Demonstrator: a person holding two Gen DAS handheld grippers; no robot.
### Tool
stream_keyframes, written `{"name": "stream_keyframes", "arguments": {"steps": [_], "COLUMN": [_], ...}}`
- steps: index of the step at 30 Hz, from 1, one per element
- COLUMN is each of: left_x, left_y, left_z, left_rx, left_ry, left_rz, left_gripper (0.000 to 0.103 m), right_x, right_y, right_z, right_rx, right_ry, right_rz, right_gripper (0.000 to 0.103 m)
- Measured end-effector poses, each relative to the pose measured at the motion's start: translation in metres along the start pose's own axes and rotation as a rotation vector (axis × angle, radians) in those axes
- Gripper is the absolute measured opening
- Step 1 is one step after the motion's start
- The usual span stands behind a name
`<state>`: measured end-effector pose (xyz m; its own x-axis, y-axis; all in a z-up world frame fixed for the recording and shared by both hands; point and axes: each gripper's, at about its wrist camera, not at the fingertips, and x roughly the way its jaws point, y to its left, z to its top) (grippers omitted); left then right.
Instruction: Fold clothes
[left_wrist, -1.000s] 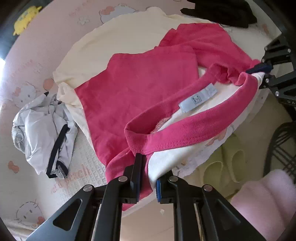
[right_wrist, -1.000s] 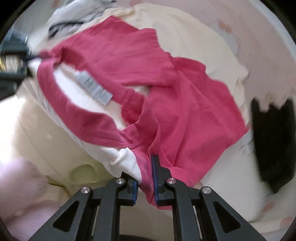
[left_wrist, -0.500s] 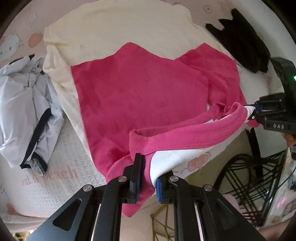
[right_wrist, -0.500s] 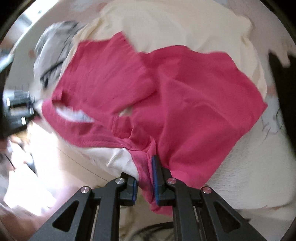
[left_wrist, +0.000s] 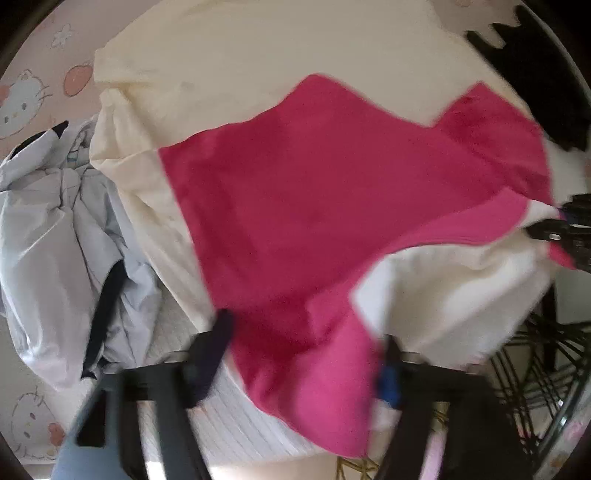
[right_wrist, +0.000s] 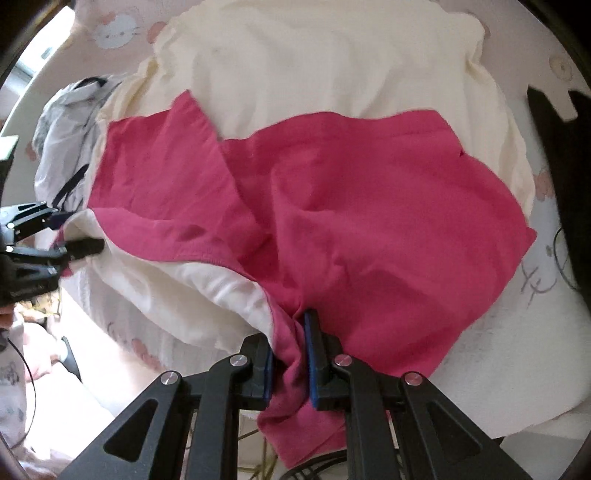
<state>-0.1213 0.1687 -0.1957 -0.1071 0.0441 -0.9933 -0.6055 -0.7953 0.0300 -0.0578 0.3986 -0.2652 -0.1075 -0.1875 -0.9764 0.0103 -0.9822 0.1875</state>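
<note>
The pink garment (right_wrist: 351, 206) lies spread straight ahead of the right tool (right_wrist: 288, 354), whose fingers are pinched on its near hem, and it fills the middle of the bed (right_wrist: 546, 332). Beyond it the cream garment (right_wrist: 314, 66) covers the far stretch. Off to that tool's right a black garment (right_wrist: 561, 155) sits at the bed's edge, with a strip of bare sheet between it and the pink cloth. The left tool (left_wrist: 303, 354) stands with fingers wide apart, pink cloth draped between them; to its left a crumpled grey garment (left_wrist: 55, 240) blocks that side, and quilted sheet shows just in front. A black wire rack (left_wrist: 543, 354) stands low to its right.
</note>
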Motion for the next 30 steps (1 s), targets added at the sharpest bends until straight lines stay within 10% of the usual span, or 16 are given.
{"name": "stream_keyframes", "arguments": {"steps": [8,16,30], "left_x": [-0.002,-0.05,-0.056], "left_y": [0.001,-0.011,-0.005], "left_z": [-0.014,-0.042,-0.093], "left_rx": [-0.039,-0.001,-0.086], "left_ry": [-0.076,-0.233,-0.32], "left_rz": [-0.003,0.068,-0.011], "left_gripper": [0.077,0.077,0.077], "right_x": [0.005,-0.02,-0.041], "right_y": [-0.011,0.011,0.043], "right_z": [-0.003,-0.027,-0.059], "right_rx": [0.035,-0.06,-0.153], "right_ry": [-0.017,-0.15,-0.299], "right_rz": [0.048,-0.186,-0.318], "right_gripper": [0.013,0.061,0.062]}}
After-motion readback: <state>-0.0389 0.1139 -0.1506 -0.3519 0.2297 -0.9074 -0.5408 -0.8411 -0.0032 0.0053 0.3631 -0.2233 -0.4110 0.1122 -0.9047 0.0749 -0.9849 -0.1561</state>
